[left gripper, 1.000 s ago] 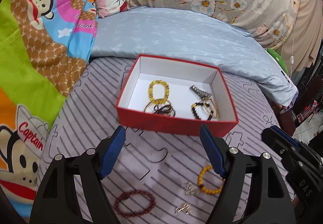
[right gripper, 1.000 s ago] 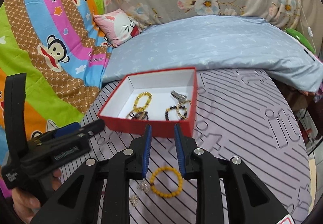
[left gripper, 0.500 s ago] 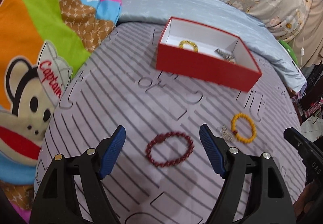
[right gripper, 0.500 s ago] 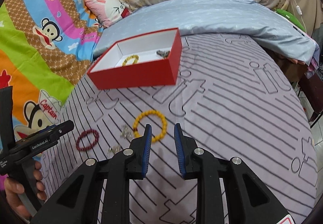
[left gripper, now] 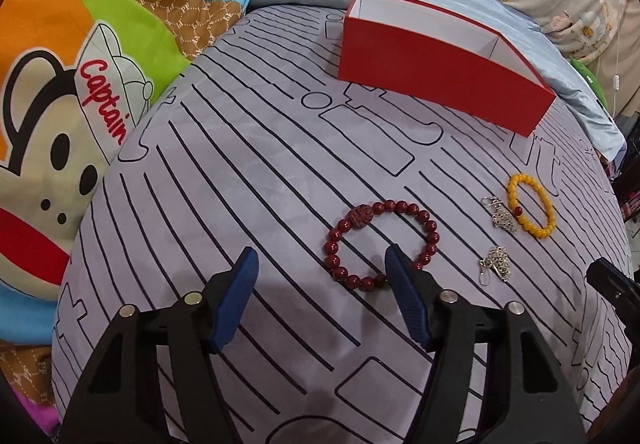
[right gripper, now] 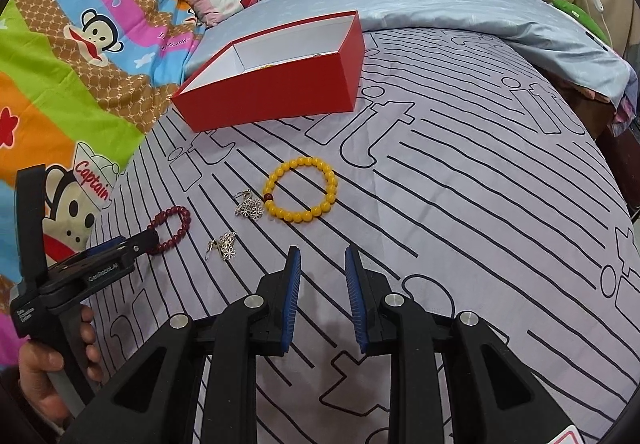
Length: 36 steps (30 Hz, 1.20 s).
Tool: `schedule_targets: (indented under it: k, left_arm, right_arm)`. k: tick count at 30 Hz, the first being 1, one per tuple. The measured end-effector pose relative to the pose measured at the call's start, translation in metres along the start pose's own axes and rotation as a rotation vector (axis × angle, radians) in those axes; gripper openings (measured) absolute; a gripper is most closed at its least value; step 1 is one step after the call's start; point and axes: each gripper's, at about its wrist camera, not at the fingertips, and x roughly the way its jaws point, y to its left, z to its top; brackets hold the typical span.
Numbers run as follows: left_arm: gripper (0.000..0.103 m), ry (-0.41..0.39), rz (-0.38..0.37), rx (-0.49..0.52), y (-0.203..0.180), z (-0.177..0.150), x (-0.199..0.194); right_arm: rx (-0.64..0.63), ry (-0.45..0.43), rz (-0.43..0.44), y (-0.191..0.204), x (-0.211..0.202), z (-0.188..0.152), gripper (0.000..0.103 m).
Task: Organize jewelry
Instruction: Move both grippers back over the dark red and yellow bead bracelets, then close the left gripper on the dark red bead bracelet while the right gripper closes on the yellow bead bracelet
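Observation:
A dark red bead bracelet (left gripper: 382, 244) lies on the striped grey sheet; it also shows in the right wrist view (right gripper: 172, 228). My left gripper (left gripper: 320, 264) is open and low over the sheet, its right finger (left gripper: 404, 296) over the bracelet's near edge. A yellow bead bracelet (left gripper: 532, 210) (right gripper: 301, 195) lies to the right, with two silver earrings (left gripper: 500, 214) (left gripper: 496, 264) beside it. My right gripper (right gripper: 320, 264) is open and empty, a little short of the yellow bracelet. The red box (left gripper: 440, 68) (right gripper: 276, 84) stands farther back.
A light blue pillow (right gripper: 440, 0) lies behind the box. A colourful monkey-print blanket (left gripper: 80, 64) covers the left side. The bed edge drops off at the right (right gripper: 616, 124). The left gripper's body and hand show at the left of the right wrist view (right gripper: 72, 284).
Both grippers have drawn back from the box and dropped toward the sheet. The left gripper now straddles the red bracelet's near edge. The right gripper has opened a little wider.

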Motion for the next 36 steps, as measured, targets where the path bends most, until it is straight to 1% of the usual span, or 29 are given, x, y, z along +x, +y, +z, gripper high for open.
schedule_targets:
  k: [4,7,9,10,11,14,15,17,24,30,34,36]
  left_arm:
    - [0.056,-0.019,0.026,0.032,-0.005,-0.001,0.003]
    - [0.049,-0.031,0.043,0.055,-0.009,-0.001,0.005]
    - [0.039,-0.036,0.046,0.067,-0.01,-0.001,0.004]
    - [0.036,-0.039,0.045,0.068,-0.009,-0.001,0.004]
    - [0.031,-0.041,0.046,0.068,-0.009,0.0,0.004]
    - [0.022,-0.044,0.047,0.067,-0.008,0.001,0.005]
    - [0.017,-0.046,0.048,0.068,-0.008,0.001,0.005]
    - [0.01,-0.048,0.048,0.07,-0.009,0.001,0.005]
    - [0.007,-0.039,0.024,0.057,-0.006,0.003,0.005]
    - [0.007,-0.022,-0.004,0.047,-0.007,0.002,0.003]
    - [0.007,-0.01,-0.022,0.039,-0.008,-0.001,0.001]
    - [0.007,-0.007,-0.027,0.037,-0.009,-0.002,0.001]
  right_arm:
    - [-0.008,0.005,-0.003,0.003,0.006,0.005,0.023]
    - [-0.008,0.007,-0.004,0.004,0.013,0.01,0.023]
    - [-0.008,0.008,-0.006,0.005,0.018,0.014,0.023]
    - [-0.009,0.008,-0.009,0.005,0.02,0.016,0.023]
    - [-0.011,0.008,-0.013,0.006,0.023,0.019,0.023]
    - [-0.015,0.006,-0.02,0.007,0.03,0.027,0.023]
    - [-0.017,0.005,-0.024,0.007,0.033,0.03,0.023]
    - [-0.017,0.004,-0.03,0.008,0.038,0.035,0.023]
    - [-0.032,0.01,-0.053,0.011,0.054,0.047,0.023]
    - [-0.049,0.023,-0.063,0.014,0.063,0.047,0.023]
    - [-0.047,0.037,-0.059,0.014,0.067,0.043,0.007]
    - [-0.042,0.035,-0.055,0.012,0.065,0.041,0.007]
